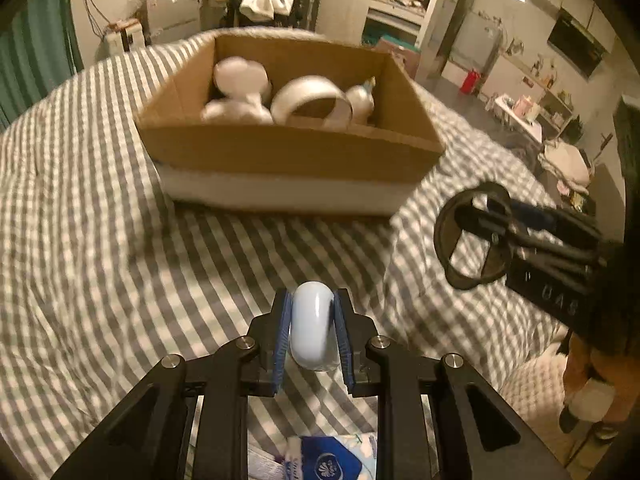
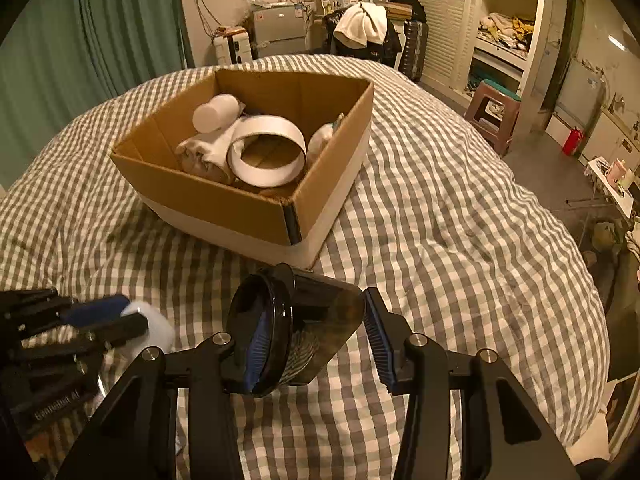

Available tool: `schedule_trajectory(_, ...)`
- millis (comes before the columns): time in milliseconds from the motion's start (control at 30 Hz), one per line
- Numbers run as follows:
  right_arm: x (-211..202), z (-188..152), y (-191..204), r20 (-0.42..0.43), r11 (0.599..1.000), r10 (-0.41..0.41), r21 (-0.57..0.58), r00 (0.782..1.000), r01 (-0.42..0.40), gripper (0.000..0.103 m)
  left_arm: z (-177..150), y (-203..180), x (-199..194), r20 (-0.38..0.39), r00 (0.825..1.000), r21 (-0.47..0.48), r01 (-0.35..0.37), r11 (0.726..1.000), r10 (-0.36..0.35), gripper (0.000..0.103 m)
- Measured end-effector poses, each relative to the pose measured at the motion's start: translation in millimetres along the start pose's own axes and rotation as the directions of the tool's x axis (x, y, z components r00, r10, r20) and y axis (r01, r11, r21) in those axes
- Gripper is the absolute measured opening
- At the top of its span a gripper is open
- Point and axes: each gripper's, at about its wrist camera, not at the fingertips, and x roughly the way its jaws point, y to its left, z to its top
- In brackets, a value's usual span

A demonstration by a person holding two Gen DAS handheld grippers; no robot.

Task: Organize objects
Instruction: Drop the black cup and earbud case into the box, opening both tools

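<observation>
On the bed, right in the middle of the checked cover, you've got the cardboard box sitting open, and it lies straight ahead of both grippers. It already has a white tape ring, a white bottle and some other pale bits in it that I can't make out.

Your left gripper has its fingers closed snug on a pale blue rounded object, standing upright between the pads. The box's near wall is dead ahead of it, so that one's a simple push forward and up over the rim.

Your right gripper is clamped on a dark jar lying sideways across the fingers, black lid toward the left pad and the base against the right pad. So its long axis runs crosswise to your reach. From the right wrist view the box's near corner points at you, just past the jar.

I'd say the right hand looks a touch nearer to the box, but it's honestly close. Either way both things have to clear the near wall, and free space seems to be at the front of the box, so aim there.
</observation>
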Motion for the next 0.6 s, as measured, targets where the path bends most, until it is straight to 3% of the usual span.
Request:
schedule_trajectory(367, -45.9, 62.5, 17.1, 0.162, 0.999, 0.011, -0.032, 0.987, -0.006, 0.044, 84.5, 12.0, -50.1, 0.174, 0.985, -0.025, 0.006, 1.000, -0.002, 0.022)
schedule_trajectory(600, -13.1, 112.8, 26.6, 0.152, 1.000, 0.024, -0.017, 0.988, -0.022, 0.044, 129.6, 43.0, -28.8, 0.173, 0.985, -0.081, -0.008, 0.997, 0.022, 0.022)
